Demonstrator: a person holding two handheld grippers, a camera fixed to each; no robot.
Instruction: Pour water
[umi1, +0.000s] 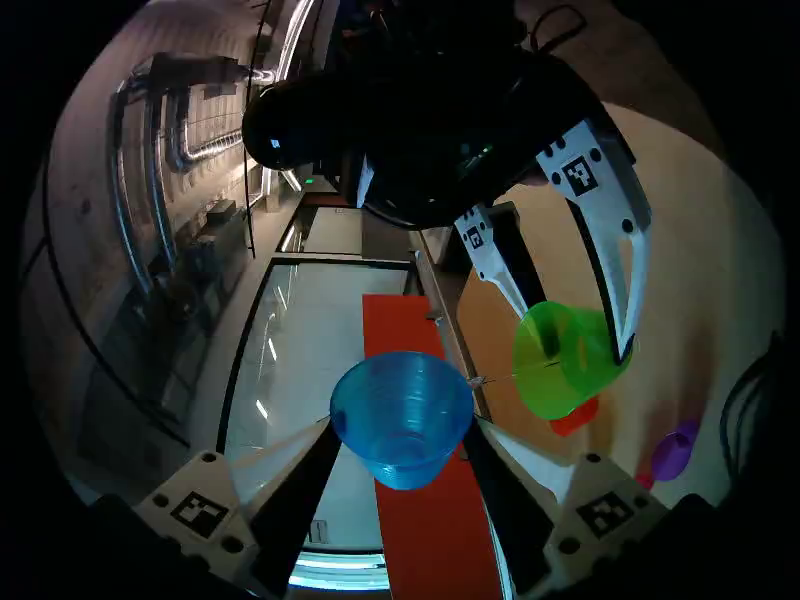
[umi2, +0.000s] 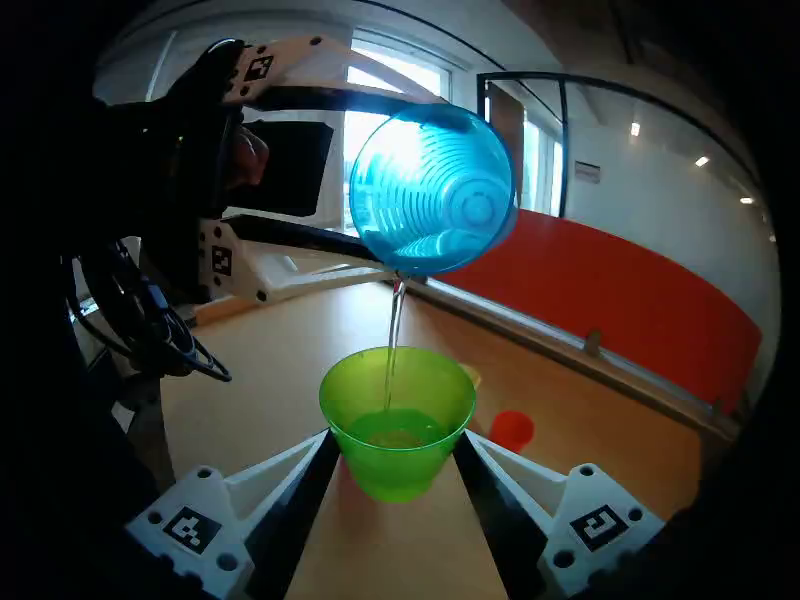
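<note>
Over the table (umi2: 260, 360), left tongs' (umi1: 402, 420) clamped blue cup (umi2: 432, 190) streams water (umi2: 393, 340) into right tongs' (umi2: 397, 440) clamped green cup (umi1: 558, 365).

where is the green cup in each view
Left gripper view: green cup right of centre, mouth facing left in the picture, held by the right gripper farther off.
Right gripper view: green cup low centre, upright in that gripper's own grasp, water streaming in.
Shared landmark: blue cup, low centre in the left gripper view; blue cup tilted above the green one in the right gripper view.
</note>
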